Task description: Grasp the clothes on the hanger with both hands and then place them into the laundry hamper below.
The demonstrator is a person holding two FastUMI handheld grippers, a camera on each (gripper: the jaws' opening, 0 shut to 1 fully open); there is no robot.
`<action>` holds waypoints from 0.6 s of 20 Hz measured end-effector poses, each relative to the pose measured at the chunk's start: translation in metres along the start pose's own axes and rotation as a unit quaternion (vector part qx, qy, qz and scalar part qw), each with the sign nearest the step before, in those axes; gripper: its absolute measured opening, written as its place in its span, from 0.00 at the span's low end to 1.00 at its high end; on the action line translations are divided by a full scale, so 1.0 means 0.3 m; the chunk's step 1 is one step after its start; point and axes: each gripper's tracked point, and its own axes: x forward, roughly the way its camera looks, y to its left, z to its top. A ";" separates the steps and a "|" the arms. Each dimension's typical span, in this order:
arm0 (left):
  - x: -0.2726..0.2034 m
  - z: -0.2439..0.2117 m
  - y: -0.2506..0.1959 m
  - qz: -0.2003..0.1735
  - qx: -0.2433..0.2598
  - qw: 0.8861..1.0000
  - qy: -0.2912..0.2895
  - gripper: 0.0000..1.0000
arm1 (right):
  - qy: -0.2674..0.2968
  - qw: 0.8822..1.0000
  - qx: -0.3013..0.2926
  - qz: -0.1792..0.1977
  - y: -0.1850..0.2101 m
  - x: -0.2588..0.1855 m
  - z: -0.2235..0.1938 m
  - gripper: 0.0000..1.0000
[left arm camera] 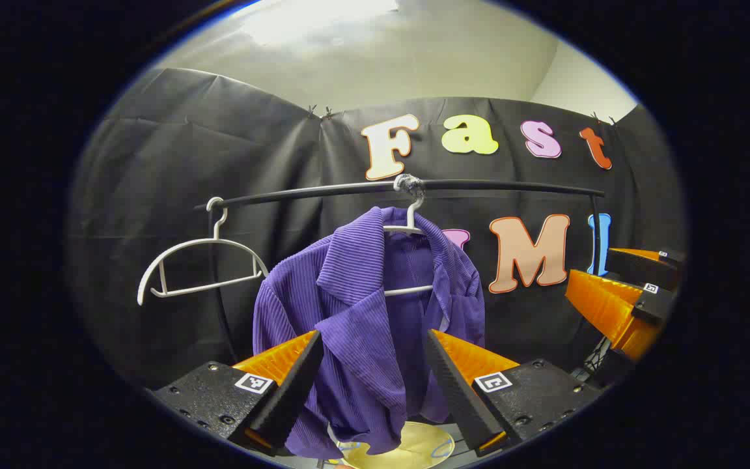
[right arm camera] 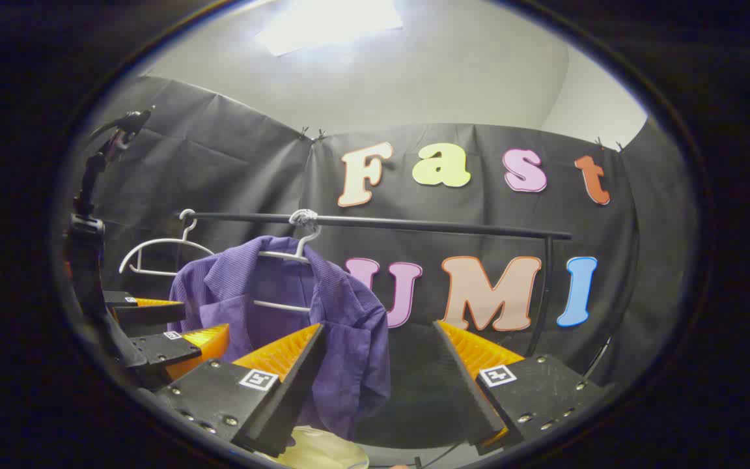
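Hanging from one black rail (left arm camera: 492,185) are two white hangers: one empty hanger (left arm camera: 200,267) and one hanger (left arm camera: 407,228) carrying the single purple shirt (left arm camera: 355,312). Below the shirt sits one pale hamper (left arm camera: 414,449). Two grippers show, the left gripper (left arm camera: 375,384) and the right gripper (right arm camera: 378,384), both spread wide, holding nothing.

Your left gripper (left arm camera: 375,345) has jaws wide apart w/ the purple shirt (left arm camera: 362,306) dead ahead at 12 o'clock, nothing between. Rail (left arm camera: 479,185) crosses above the shirt. Empty hanger (left arm camera: 199,267) hangs at 10 o'clock. Right gripper (right arm camera: 378,342), jaws spread: shirt at 11 o'clock, open space at 12. Yellowish hamper (left arm camera: 414,449) sits at 6.
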 end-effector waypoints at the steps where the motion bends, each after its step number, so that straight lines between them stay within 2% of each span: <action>1: 0.004 -0.001 0.000 0.000 0.000 1.000 0.001 0.95 | -0.001 1.000 0.005 0.002 0.000 0.002 -0.004 0.94; 5: 0.010 -0.014 -0.012 -0.002 0.004 1.000 0.006 0.95 | -0.006 1.000 0.008 -0.011 -0.043 -0.003 -0.012 0.93; 12: 0.026 -0.029 -0.023 -0.005 0.013 1.000 0.014 0.95 | -0.010 1.000 0.001 -0.010 -0.044 -0.010 -0.033 0.94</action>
